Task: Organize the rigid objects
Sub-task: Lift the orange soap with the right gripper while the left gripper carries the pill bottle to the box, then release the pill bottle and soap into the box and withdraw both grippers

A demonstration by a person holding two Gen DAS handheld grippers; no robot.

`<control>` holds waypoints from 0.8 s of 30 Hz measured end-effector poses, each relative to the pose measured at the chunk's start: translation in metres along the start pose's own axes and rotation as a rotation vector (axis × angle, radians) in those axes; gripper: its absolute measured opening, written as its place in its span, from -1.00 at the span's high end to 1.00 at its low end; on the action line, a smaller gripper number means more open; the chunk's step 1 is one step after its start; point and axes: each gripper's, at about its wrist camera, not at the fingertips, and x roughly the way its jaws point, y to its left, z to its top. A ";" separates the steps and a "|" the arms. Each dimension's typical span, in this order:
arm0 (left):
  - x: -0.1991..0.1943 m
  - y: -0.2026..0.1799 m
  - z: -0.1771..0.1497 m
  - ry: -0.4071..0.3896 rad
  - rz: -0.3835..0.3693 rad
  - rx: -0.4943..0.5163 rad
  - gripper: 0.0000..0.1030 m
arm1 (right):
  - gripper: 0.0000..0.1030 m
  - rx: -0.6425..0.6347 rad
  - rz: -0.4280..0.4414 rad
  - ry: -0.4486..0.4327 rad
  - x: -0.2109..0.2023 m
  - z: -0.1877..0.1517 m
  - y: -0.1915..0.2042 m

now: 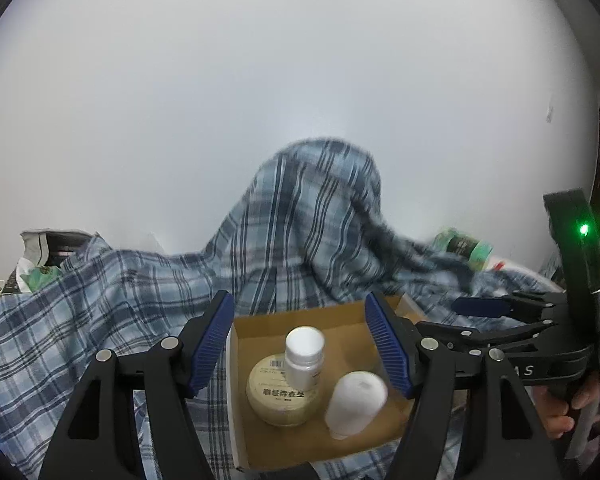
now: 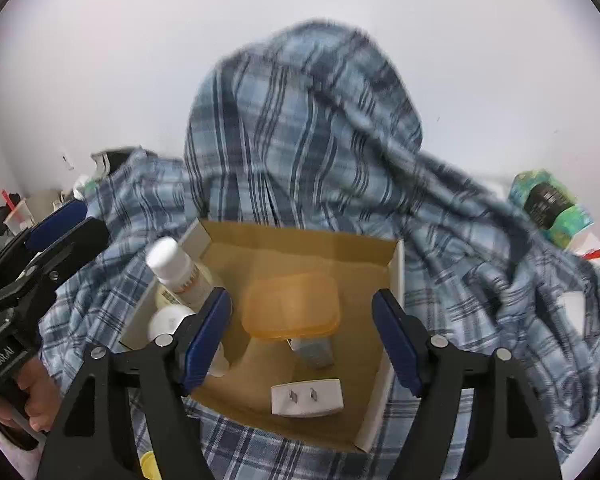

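An open cardboard box (image 1: 260,444) (image 2: 300,236) sits on a blue plaid cloth. In the left wrist view it holds a white bottle (image 1: 304,356), a round beige tape roll (image 1: 278,398) and a white cup on its side (image 1: 356,402). In the right wrist view it holds an orange translucent lid (image 2: 291,306), a white plug adapter (image 2: 307,397), a small grey block (image 2: 314,352) and white bottles (image 2: 178,268) at the left wall. My left gripper (image 1: 302,342) is open and empty above the box. My right gripper (image 2: 302,338) is open and empty above the box.
The plaid cloth (image 1: 300,216) (image 2: 312,128) is heaped up behind the box against a white wall. A green-labelled container (image 1: 464,246) (image 2: 550,202) lies at the right. Clutter (image 1: 40,256) sits at the far left. A yellow object (image 2: 150,464) shows at the bottom.
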 end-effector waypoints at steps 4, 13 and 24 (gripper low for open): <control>-0.044 -0.007 0.008 -0.093 0.007 0.009 -0.56 | -0.49 -0.012 -0.007 -0.072 -0.034 0.003 0.006; -0.115 -0.029 -0.006 -0.196 -0.021 0.051 -0.89 | -0.76 -0.038 -0.041 -0.268 -0.104 -0.019 0.030; -0.133 -0.021 -0.069 -0.199 0.032 -0.014 -0.99 | -0.99 -0.120 -0.166 -0.456 -0.140 -0.085 0.056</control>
